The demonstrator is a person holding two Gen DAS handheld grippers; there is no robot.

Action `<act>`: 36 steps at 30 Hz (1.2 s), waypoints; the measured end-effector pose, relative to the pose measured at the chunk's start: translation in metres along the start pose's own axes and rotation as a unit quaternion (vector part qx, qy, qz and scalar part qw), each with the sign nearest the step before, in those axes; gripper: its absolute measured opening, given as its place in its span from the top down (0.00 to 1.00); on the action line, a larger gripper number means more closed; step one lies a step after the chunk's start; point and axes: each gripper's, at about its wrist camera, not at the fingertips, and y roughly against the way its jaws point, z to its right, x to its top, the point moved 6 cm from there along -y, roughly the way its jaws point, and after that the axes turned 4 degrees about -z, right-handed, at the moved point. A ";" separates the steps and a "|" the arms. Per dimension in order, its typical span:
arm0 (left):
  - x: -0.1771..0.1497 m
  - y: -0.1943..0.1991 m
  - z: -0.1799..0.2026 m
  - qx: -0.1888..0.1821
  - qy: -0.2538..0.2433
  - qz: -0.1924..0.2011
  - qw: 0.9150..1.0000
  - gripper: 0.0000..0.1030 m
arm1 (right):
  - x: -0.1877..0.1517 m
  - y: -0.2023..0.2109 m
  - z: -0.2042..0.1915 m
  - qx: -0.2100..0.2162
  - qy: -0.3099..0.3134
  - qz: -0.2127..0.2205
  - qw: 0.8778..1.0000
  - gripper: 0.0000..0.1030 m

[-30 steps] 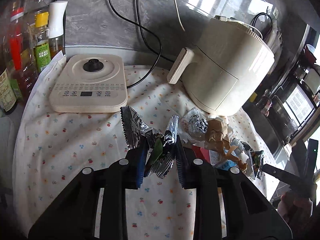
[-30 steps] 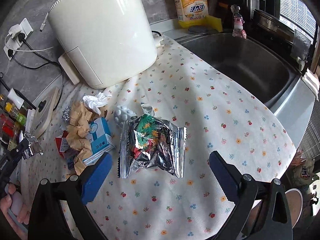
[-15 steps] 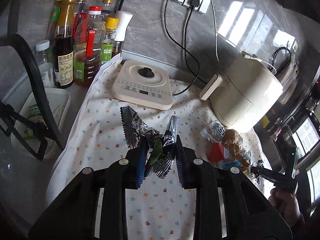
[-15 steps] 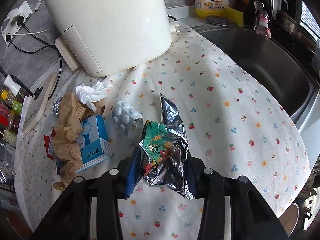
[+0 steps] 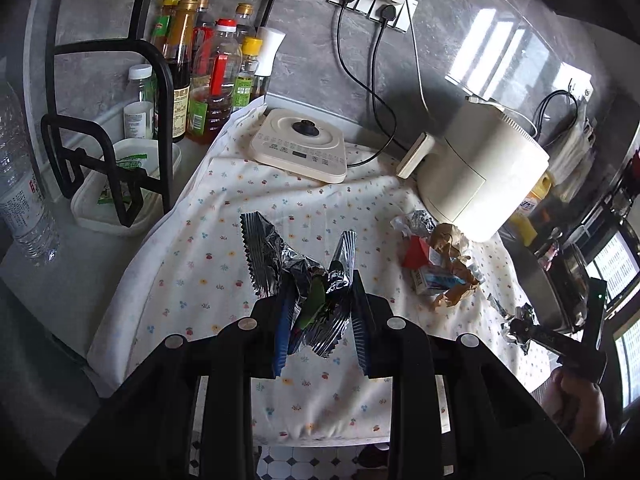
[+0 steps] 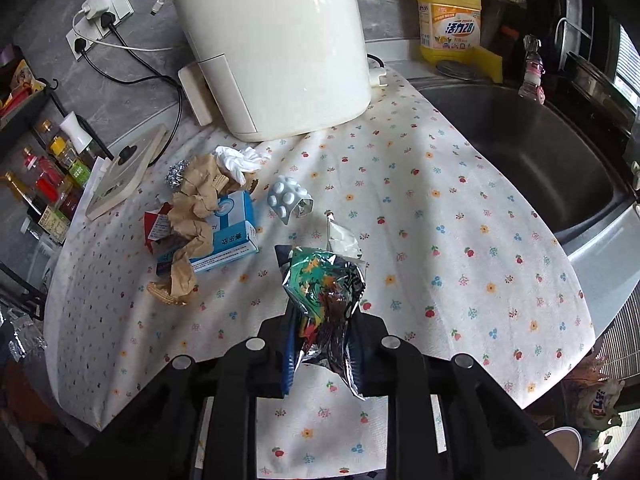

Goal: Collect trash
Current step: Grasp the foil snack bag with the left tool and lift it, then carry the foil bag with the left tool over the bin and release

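Kitchen counter under a white floral cloth [image 5: 224, 216], grey stone-look wall behind. Far left: black wire rack [image 5: 120, 128] over a white lidded container [image 5: 120, 184], clear water bottle [image 5: 20, 184] at the edge, then a cluster of sauce and oil bottles [image 5: 200, 80] against the wall. Next, a flat cream induction cooker [image 5: 304, 148] on the cloth, its cord running up to the wall sockets [image 5: 372, 0]. Right of it a cream air fryer [image 6: 276, 40], also on the cloth. Trash pile [image 6: 200, 216] just in front of the fryer: crumpled brown paper, blue-white carton, red box, foil ball, white tissue; a blister pack [image 6: 288, 200] just beside it. Far right: yellow detergent jug [image 6: 448, 16] by the wall, steel sink [image 6: 520, 152] past the cloth edge.

Left gripper [image 5: 320, 320] clenched on a crumpled silver foil wrapper [image 5: 280, 256], held above the cloth. Right gripper [image 6: 324, 340] jaws just closed in, now grasping a green-printed foil snack bag [image 6: 324, 280], above the cloth near its front edge.
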 end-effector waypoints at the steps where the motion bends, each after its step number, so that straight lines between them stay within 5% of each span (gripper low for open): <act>1: -0.003 0.003 0.003 0.001 -0.001 0.000 1.000 0.74 | -0.002 0.004 0.003 0.001 -0.002 0.002 1.000 0.80; 10: -0.022 0.015 0.047 -0.016 -0.025 -0.001 1.000 0.74 | -0.020 0.050 0.038 0.015 -0.014 0.025 0.999 0.82; 19: -0.039 -0.005 0.146 -0.088 -0.107 -0.030 0.990 0.74 | -0.054 0.099 0.113 -0.009 -0.076 0.046 0.996 0.82; 26: -0.062 -0.025 0.240 -0.159 -0.180 -0.064 0.969 0.74 | -0.091 0.134 0.176 -0.046 -0.130 0.060 0.989 0.82; 36: -0.113 -0.032 0.349 -0.247 -0.272 -0.107 0.924 0.74 | -0.148 0.178 0.253 -0.101 -0.222 0.078 0.967 0.82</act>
